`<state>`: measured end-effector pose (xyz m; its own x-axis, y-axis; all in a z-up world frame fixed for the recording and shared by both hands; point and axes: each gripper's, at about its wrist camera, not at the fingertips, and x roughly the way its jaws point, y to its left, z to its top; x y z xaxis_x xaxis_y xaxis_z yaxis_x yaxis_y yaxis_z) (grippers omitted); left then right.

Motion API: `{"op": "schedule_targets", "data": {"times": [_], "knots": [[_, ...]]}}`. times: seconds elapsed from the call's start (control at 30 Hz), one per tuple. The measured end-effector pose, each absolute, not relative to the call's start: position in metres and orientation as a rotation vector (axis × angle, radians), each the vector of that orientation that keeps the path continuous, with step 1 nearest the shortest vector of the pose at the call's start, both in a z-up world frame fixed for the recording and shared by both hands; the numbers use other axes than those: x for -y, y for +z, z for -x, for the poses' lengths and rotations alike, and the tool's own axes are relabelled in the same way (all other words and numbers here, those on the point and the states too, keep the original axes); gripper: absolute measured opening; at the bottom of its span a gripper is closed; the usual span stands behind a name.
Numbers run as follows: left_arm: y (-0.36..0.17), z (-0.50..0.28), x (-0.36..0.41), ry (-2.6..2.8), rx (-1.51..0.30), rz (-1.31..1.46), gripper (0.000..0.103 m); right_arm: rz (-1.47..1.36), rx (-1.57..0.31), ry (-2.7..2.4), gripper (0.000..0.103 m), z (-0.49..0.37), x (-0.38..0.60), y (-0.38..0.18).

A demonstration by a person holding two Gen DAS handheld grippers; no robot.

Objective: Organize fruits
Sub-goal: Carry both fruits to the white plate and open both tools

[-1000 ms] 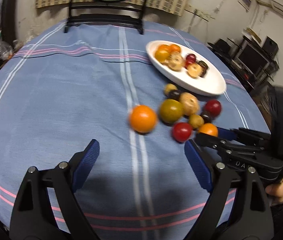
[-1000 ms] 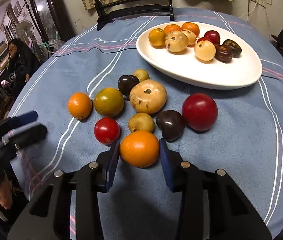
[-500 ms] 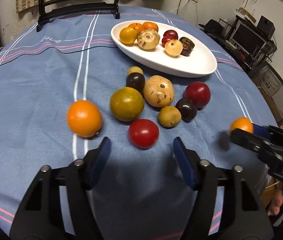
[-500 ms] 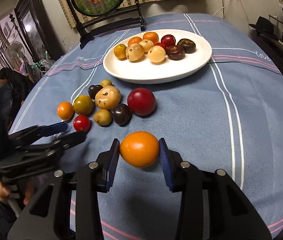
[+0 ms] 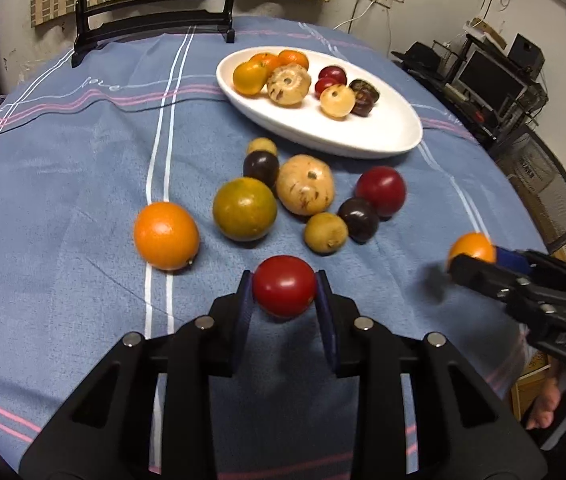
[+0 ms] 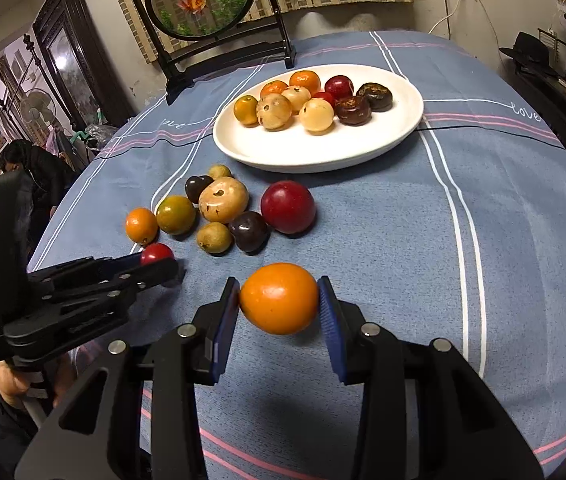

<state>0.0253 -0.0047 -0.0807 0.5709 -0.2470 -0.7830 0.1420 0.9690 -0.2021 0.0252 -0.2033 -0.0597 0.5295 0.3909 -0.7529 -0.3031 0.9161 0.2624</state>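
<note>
My left gripper (image 5: 284, 294) has its jaws closing, and the blue pads press both sides of a small red fruit (image 5: 284, 290) resting on the blue cloth. My right gripper (image 6: 279, 304) is shut on an orange fruit (image 6: 279, 302), held a little above the cloth to the right. A white oval plate (image 5: 363, 136) at the back holds several fruits. Between it and the grippers lies a loose cluster: an orange (image 5: 166, 236), a green-orange fruit (image 5: 244, 209), a tan fruit (image 5: 305, 185), a dark red one (image 5: 381, 191) and smaller dark and tan ones.
A black stand with a round picture (image 6: 203, 0) sits at the table's far edge. A person (image 6: 31, 164) sits beyond the left side. A desk with a monitor (image 5: 487, 80) stands off to the right. The round table's edge curves close on both sides.
My left gripper moved in over the small red fruit and its jaws narrowed from wide apart onto it. My right gripper lifted the orange fruit off the cluster and drew back to the right.
</note>
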Motion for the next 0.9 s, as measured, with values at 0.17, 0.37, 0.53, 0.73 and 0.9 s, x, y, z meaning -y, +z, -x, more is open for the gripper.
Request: {"op": "schedule_targets", "data": {"times": [0.17,0.37,0.53,0.73,0.9], "knots": [[-0.064,-0.027,0.0,-0.248,-0.898,0.123,0.031,-0.107,-0.928,0.414,0.04,-0.029,0.2,-0.059],[-0.044,-0.06,-0.005,-0.248,-0.883,0.107,0.031,-0.084,-0.917,0.41,0.04,-0.047,0.201,-0.046],[-0.019,-0.113,0.006,-0.255,-0.868,0.076,0.031,-0.048,-0.879,0.376,0.04,-0.085,0.204,-0.029],[-0.014,-0.201,0.044,-0.291,-0.923,0.071,0.031,-0.008,-0.849,0.269,0.04,-0.158,0.212,-0.024],[-0.029,-0.264,0.072,-0.278,-0.974,0.083,0.032,-0.071,-0.88,0.262,0.04,-0.205,0.226,-0.042]]}}
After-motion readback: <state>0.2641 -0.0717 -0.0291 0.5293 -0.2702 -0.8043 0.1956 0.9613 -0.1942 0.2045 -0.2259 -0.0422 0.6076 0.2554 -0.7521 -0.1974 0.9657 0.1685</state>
